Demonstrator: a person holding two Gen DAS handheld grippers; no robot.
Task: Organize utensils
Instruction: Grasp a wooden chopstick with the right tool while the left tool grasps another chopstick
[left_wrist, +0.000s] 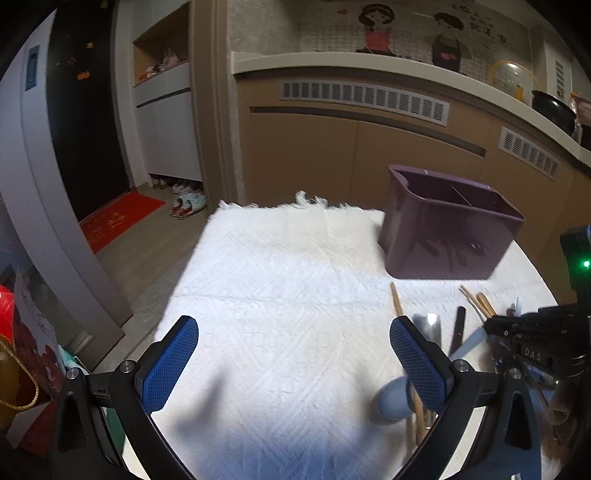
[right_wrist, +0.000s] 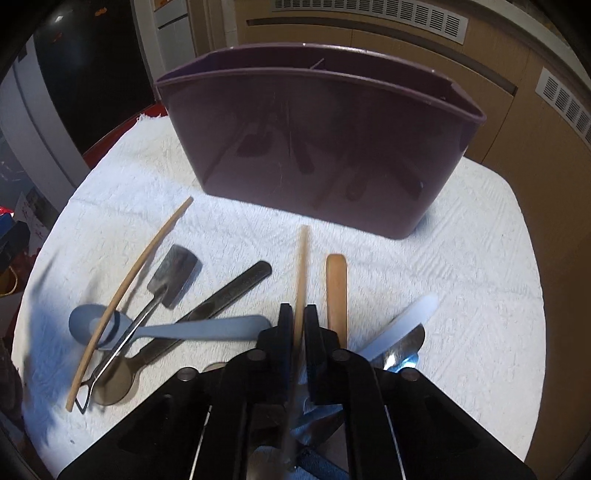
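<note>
My right gripper (right_wrist: 298, 314) is shut on a wooden chopstick (right_wrist: 303, 258) that runs out between its fingers toward the purple utensil holder (right_wrist: 314, 147). Around it on the white towel (right_wrist: 461, 277) lie a second chopstick (right_wrist: 129, 284), a blue spoon (right_wrist: 166, 328), a metal spatula (right_wrist: 173, 273), a dark-handled utensil (right_wrist: 236, 288), a wooden handle (right_wrist: 336, 288) and a white-handled utensil (right_wrist: 402, 325). My left gripper (left_wrist: 295, 365) stands open over bare towel (left_wrist: 280, 295), with the utensils to its right. The purple holder (left_wrist: 443, 236) is at the back right there.
The towel covers a round table whose edge drops off on the left to the floor. Wooden cabinets (left_wrist: 351, 147) with vents stand behind the holder. A red bag (left_wrist: 22, 354) sits low on the left. The right gripper's body (left_wrist: 543, 343) shows at the right edge.
</note>
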